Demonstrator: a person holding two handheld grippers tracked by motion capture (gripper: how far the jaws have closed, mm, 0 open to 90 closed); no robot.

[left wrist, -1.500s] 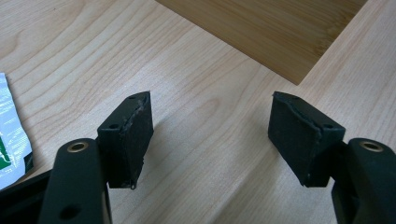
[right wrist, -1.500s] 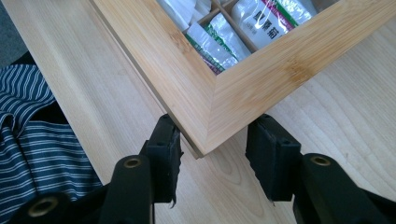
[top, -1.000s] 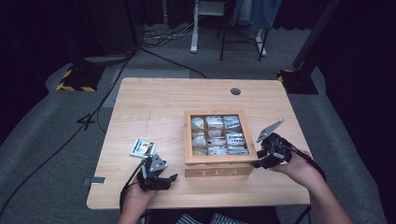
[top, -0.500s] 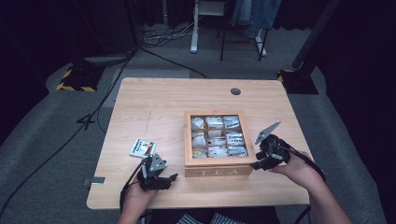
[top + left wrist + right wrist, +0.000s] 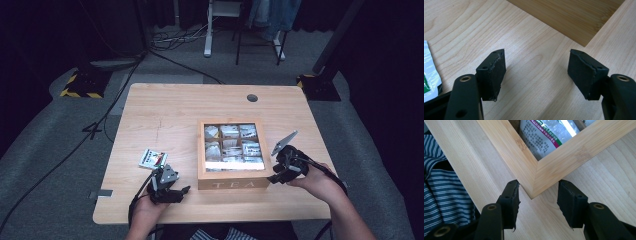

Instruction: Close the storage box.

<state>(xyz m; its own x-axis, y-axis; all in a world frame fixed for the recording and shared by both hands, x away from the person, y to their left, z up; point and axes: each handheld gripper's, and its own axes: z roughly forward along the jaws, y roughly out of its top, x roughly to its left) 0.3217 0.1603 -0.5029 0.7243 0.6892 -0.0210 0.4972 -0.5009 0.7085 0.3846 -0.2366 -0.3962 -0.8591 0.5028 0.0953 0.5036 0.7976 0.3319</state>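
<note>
One tea box and two tongs on the counter

Left tongs were released over bare wood; right tongs, just opening, straddled the box corner unclenched; one packet lay nearby.

Table evenly lit from above, room around it near black. High view soft, low detail. Gripper views sharper: wood grain crisp, soft shadows under the pads, slight glare on the packet in the box, bottom edges blurred.
</note>
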